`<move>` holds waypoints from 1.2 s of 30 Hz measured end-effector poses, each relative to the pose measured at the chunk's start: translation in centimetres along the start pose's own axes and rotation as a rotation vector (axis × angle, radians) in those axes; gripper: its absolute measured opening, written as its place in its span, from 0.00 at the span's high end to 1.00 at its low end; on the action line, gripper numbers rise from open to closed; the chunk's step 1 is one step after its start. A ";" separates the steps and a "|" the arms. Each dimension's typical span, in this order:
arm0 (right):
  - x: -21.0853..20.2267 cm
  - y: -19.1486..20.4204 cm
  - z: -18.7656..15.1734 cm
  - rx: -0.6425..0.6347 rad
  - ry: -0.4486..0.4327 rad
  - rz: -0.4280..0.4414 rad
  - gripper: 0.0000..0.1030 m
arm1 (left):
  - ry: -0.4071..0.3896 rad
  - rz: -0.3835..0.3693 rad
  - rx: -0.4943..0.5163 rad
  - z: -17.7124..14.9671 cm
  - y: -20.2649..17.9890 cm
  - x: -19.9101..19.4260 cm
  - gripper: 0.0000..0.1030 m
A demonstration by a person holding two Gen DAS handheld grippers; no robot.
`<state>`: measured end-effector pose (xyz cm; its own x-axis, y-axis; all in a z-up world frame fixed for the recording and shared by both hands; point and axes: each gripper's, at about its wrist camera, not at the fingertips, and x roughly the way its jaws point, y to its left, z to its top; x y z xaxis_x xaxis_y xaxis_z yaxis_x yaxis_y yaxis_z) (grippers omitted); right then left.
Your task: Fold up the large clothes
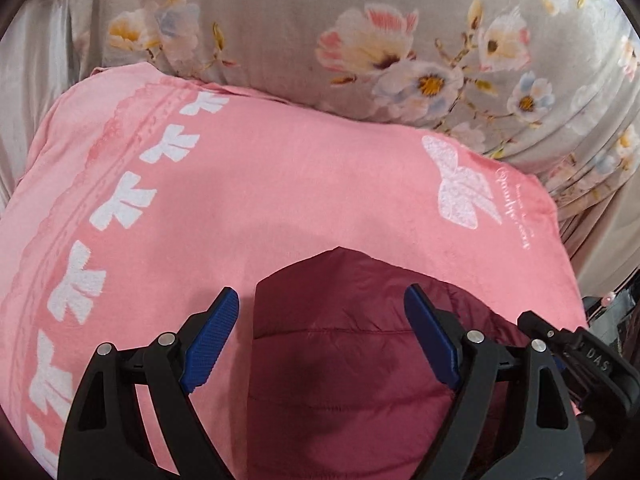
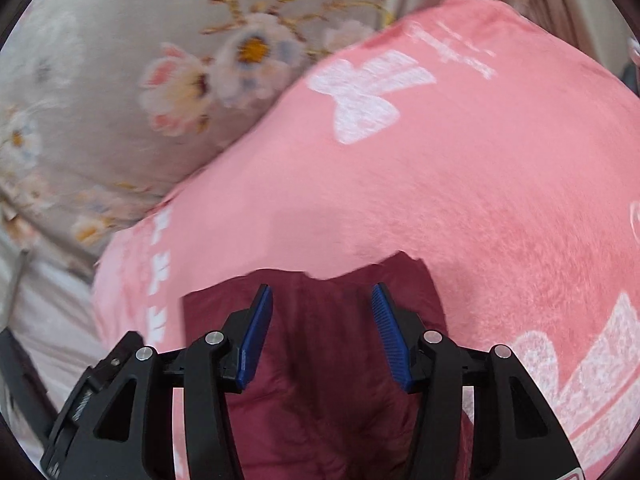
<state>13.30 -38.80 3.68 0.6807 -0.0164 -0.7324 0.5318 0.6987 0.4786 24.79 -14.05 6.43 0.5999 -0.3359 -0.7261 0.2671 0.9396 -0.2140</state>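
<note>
Left wrist view: the left gripper (image 1: 322, 304) is released, its blue pads (image 1: 210, 338) spread wide with nothing between them. Below it lies the maroon quilted jacket (image 1: 344, 360), resting on a pink blanket (image 1: 280, 184) printed with white bows. A grey floral quilt (image 1: 360, 20) borders the blanket at the far side. Part of the right gripper (image 1: 580, 356) shows at the right edge.

Right wrist view: the right gripper (image 2: 322, 308) is also released, pads (image 2: 256, 332) partly apart and gripping nothing. The jacket (image 2: 320, 380) lies flat beneath it on the blanket (image 2: 460, 184), with the quilt (image 2: 100, 100) beyond at upper left. The view is slightly blurred.
</note>
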 end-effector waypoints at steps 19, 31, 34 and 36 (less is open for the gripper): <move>6.5 -5.0 -3.4 -0.247 -0.093 -0.008 0.89 | 0.035 0.091 0.088 -5.2 -4.4 9.8 0.11; 8.1 -5.9 -3.7 -0.238 -0.085 0.012 0.90 | -0.018 0.151 0.117 -6.6 -4.5 11.7 0.04; 8.2 -6.1 -3.7 -0.232 -0.082 0.019 0.90 | -0.027 0.164 0.126 -6.7 -4.6 11.9 0.04; 8.2 -6.1 -3.7 -0.229 -0.080 0.021 0.91 | -0.031 0.169 0.129 -6.7 -4.7 12.0 0.04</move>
<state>13.79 -40.55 -7.07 0.7333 -0.0505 -0.6780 0.3948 0.8435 0.3642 25.66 -22.04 -5.62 0.6667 -0.1785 -0.7237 0.2544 0.9671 -0.0042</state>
